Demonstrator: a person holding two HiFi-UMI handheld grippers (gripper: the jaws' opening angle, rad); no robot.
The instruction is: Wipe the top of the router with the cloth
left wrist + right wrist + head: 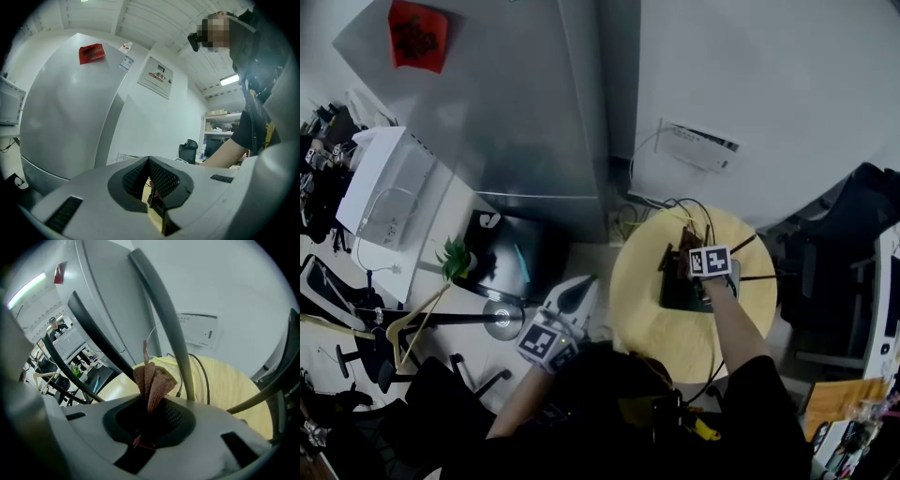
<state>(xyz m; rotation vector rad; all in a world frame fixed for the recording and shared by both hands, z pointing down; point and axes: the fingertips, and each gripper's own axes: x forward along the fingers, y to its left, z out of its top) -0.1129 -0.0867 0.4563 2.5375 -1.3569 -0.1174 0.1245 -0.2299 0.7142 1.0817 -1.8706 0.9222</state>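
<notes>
Black router [679, 292] half-hidden (right gripper [694, 258], cloth [153, 378]).

Overhead plus two jaws-level close-ups, table [642, 314] shared

Round yellow table [643, 317], grey cabinet [520, 112], red paper [418, 35], green plant [456, 258].

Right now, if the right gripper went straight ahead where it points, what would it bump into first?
Probably the router's grey antenna, rising close beside the brown cloth the right gripper is shut on. If it slips past, the yellow table comes next; depth is unclear.
</notes>
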